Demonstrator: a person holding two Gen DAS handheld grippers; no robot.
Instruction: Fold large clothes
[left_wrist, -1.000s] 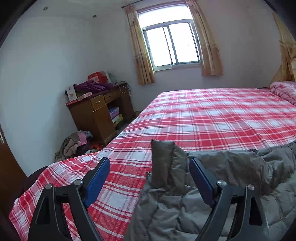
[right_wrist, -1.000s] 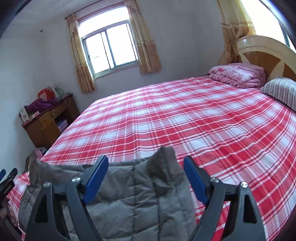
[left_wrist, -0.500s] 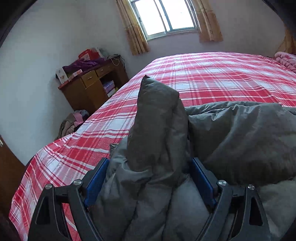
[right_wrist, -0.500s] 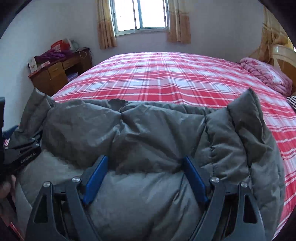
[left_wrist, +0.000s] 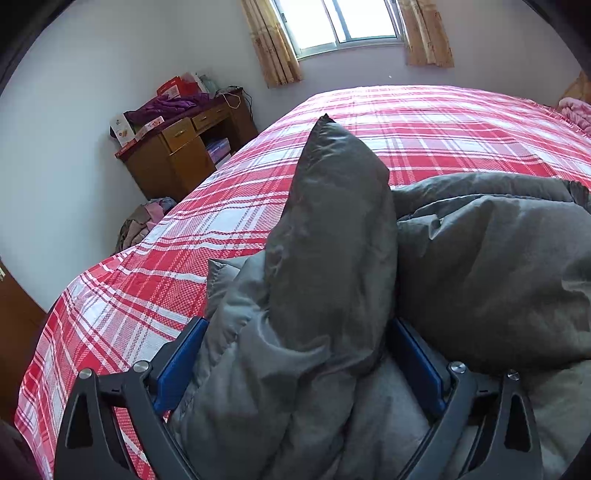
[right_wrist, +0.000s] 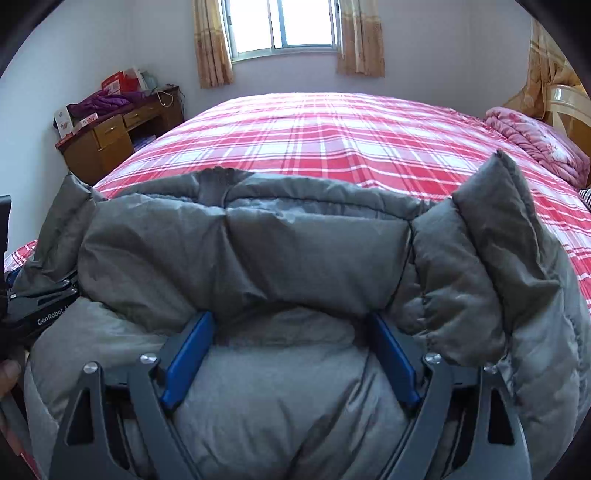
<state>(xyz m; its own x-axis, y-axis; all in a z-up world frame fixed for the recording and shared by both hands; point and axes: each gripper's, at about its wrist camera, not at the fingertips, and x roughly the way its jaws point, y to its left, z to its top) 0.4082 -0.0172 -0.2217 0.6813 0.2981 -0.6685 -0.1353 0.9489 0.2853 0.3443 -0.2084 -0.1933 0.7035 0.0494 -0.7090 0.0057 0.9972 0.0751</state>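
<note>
A grey puffy down jacket (left_wrist: 480, 266) lies bunched at the near edge of the bed; it fills the lower half of the right wrist view (right_wrist: 258, 251) too. My left gripper (left_wrist: 295, 350) is open, jaws wide, with a raised corner of the jacket standing between its blue pads (left_wrist: 177, 363). My right gripper (right_wrist: 291, 347) is open too, its pads (right_wrist: 188, 356) pushed into the jacket's folded bulk. The left gripper's body (right_wrist: 40, 306) shows at the left edge of the right wrist view.
The bed has a red and white plaid sheet (right_wrist: 325, 140). A wooden desk (left_wrist: 177, 155) with boxes and purple cloth stands by the far wall, clothes (left_wrist: 142, 221) piled on the floor beside it. A pink quilt (right_wrist: 535, 144) lies at the headboard.
Both grippers have pushed forward and down into the jacket. The jacket has bunched up and its corners now stand up between and beside the jaws.
</note>
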